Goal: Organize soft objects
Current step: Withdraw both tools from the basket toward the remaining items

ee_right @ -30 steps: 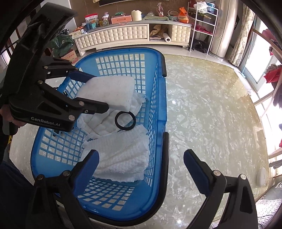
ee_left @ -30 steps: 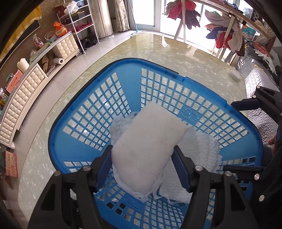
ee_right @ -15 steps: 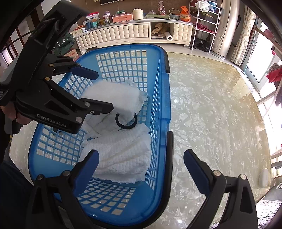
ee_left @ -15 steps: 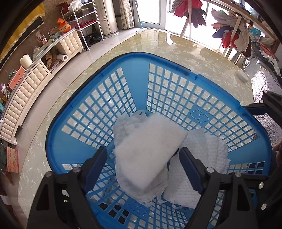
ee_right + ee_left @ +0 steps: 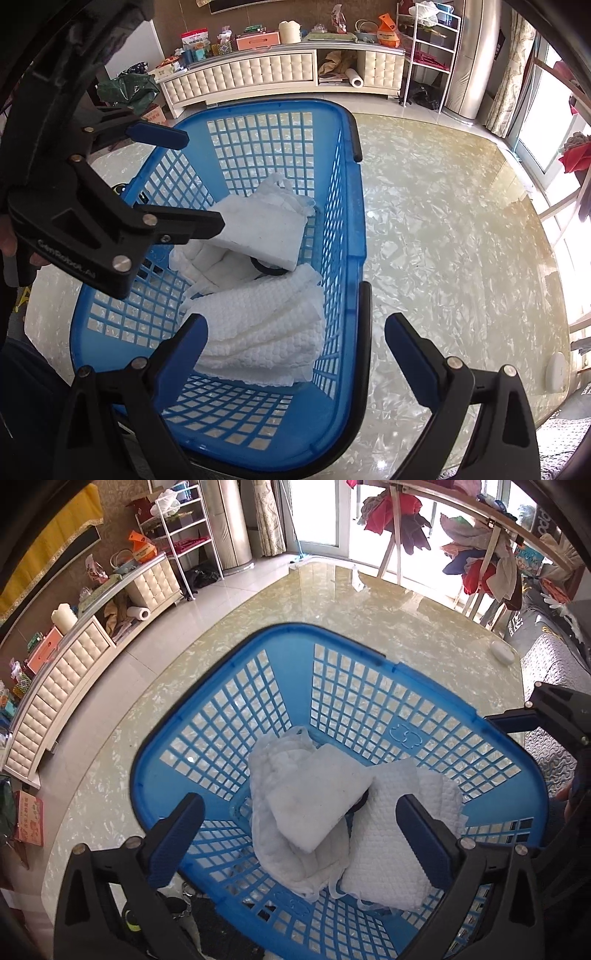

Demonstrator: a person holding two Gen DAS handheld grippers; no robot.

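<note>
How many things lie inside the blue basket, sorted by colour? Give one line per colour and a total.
White: 3, namely the flat pad, the quilted cloth under it, and the waffle towel.
Black: 1, the ring, mostly hidden under the pad.
Total: 4, all inside the basket.

1. A white foam pad (image 5: 317,801) is seen lying tilted atop a crumpled white cloth (image 5: 295,856) inside the blue basket (image 5: 221,686).
2. A folded waffle-textured towel (image 5: 391,845) is laid at its 3 o'clock.
</note>
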